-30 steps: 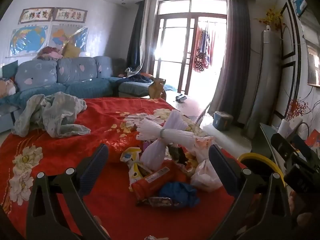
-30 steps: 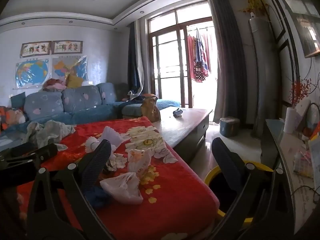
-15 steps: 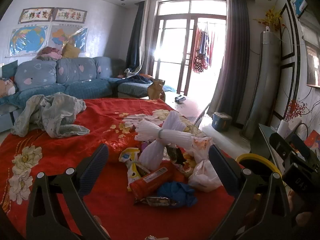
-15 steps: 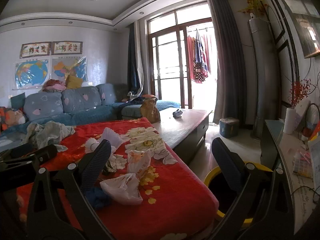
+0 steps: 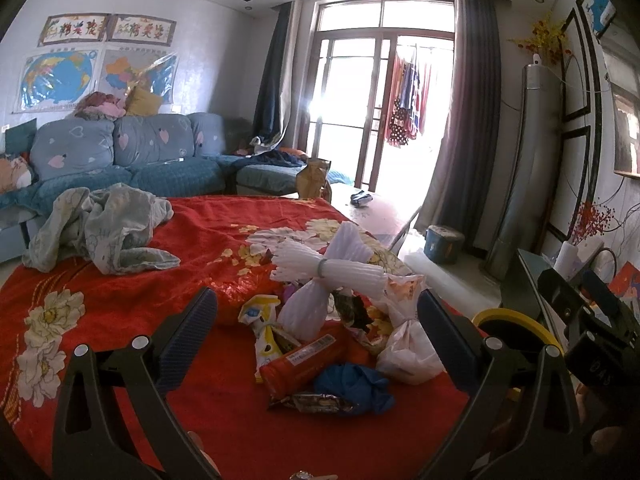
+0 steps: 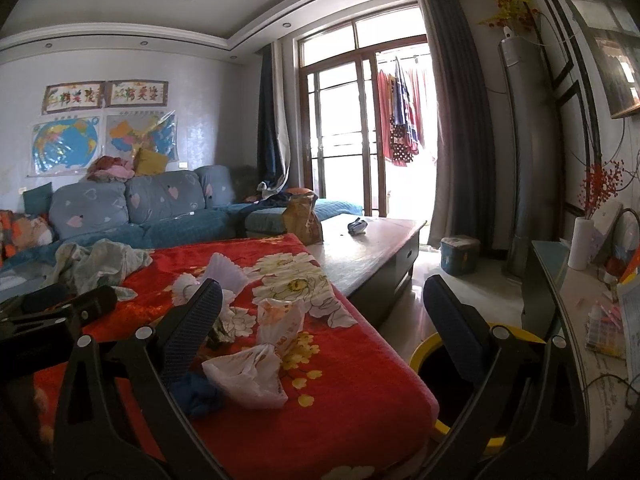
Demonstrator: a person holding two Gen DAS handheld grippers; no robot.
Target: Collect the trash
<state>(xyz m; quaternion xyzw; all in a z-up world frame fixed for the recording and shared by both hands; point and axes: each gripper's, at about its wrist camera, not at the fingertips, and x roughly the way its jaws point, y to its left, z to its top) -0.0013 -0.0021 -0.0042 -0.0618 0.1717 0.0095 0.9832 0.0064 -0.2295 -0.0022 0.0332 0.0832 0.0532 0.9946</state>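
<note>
A pile of trash lies on the red flowered blanket (image 5: 120, 304): white foam netting (image 5: 332, 268), a red wrapper tube (image 5: 308, 364), a crumpled blue piece (image 5: 356, 388), a white plastic bag (image 5: 408, 352) and a yellow-white packet (image 5: 264, 320). My left gripper (image 5: 316, 332) is open and empty, just short of the pile. My right gripper (image 6: 320, 328) is open and empty, above the blanket's right edge, with the white bag (image 6: 256, 364) and blue piece (image 6: 196, 396) by its left finger. A yellow-rimmed bin (image 6: 448, 364) stands on the floor to the right; it also shows in the left wrist view (image 5: 516, 324).
A grey garment (image 5: 104, 228) lies on the blanket at the far left. A brown paper bag (image 6: 300, 216) stands on the coffee table (image 6: 380, 248) beyond. A blue sofa (image 5: 132, 160) runs along the back. A side cabinet (image 6: 576, 304) stands at the right, a small blue tub (image 6: 460, 254) near the curtain.
Both grippers have barely drifted; the views are almost the same. Nothing was taken hold of or let go.
</note>
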